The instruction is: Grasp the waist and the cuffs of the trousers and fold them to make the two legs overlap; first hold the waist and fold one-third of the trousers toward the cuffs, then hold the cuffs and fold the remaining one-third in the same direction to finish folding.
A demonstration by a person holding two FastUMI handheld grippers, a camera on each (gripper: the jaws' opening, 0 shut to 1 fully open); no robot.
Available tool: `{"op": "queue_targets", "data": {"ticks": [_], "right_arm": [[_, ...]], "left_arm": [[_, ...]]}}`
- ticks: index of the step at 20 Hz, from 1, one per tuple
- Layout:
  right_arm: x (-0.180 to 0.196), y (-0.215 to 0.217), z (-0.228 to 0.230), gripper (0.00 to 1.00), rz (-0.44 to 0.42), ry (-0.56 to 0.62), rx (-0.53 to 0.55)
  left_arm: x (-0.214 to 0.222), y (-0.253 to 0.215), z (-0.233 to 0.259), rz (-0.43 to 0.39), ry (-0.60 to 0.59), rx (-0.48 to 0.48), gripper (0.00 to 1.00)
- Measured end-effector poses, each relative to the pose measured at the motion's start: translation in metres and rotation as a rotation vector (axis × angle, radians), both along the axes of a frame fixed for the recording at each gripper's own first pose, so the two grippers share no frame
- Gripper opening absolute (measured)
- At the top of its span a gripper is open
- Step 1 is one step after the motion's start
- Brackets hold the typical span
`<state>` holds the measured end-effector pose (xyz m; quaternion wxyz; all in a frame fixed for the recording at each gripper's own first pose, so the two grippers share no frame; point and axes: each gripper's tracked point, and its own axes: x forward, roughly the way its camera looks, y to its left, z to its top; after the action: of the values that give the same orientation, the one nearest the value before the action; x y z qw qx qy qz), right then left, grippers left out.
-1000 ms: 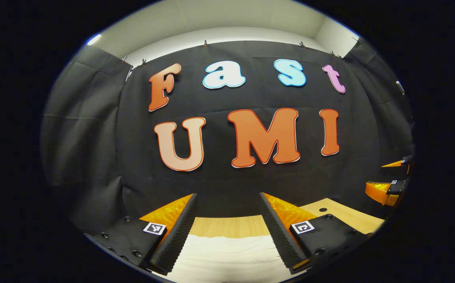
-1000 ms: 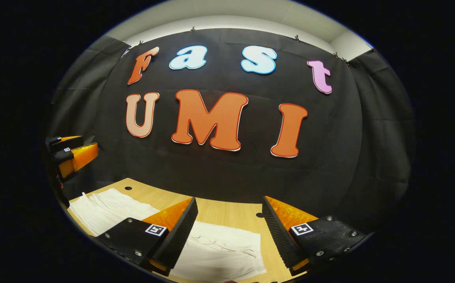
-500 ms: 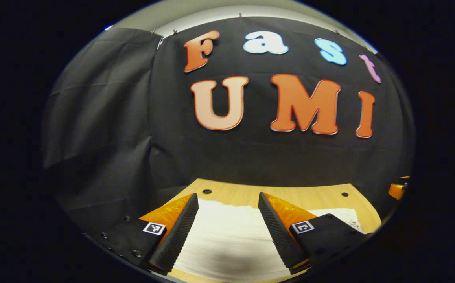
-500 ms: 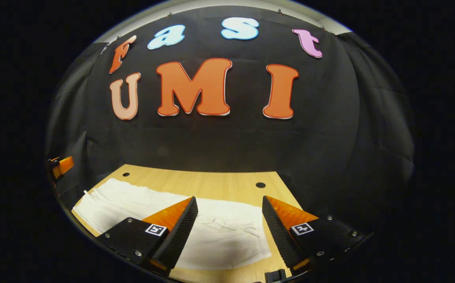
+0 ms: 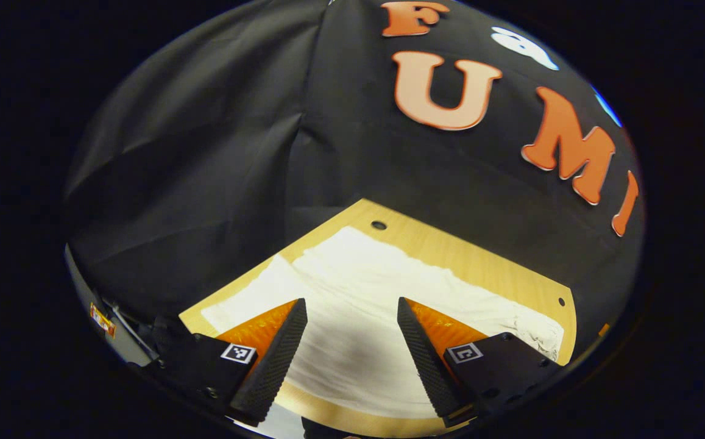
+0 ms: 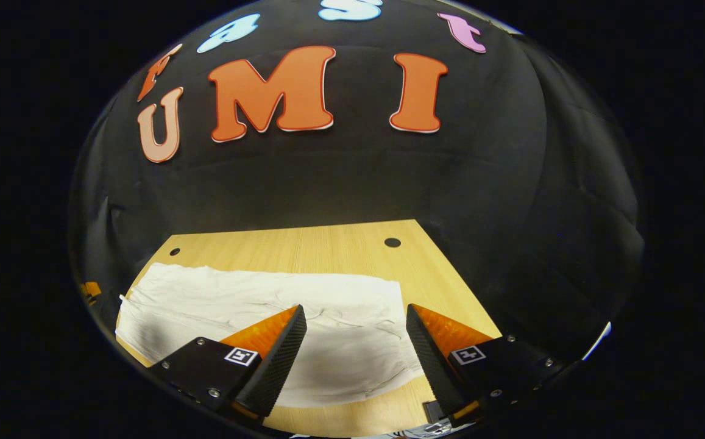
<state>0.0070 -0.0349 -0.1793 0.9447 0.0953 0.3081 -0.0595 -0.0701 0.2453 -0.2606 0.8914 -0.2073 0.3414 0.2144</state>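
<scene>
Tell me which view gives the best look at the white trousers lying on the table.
The right gripper view: the trousers lie spread across the wooden table, their far edge and one end visible. The left gripper view shows the trousers at a slant, with a bunched end at the right, partly behind the open left tool.

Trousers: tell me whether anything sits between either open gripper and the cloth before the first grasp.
Nothing visible does. The white trousers lie flat on the wooden table. The left gripper and right gripper hang open above them, with bare cloth showing between each pair of fingers.
</scene>
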Motion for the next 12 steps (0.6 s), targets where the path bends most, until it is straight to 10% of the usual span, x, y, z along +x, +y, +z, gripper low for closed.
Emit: {"op": "queue_targets", "data": {"ticks": [12], "right_arm": [[-0.018, 0.029, -0.074, 0.98, -0.079, 0.340, 0.108]], "left_arm": [[-0.075, 0.110, -0.155, 0.311, 0.353, -0.414, 1.00]]}}
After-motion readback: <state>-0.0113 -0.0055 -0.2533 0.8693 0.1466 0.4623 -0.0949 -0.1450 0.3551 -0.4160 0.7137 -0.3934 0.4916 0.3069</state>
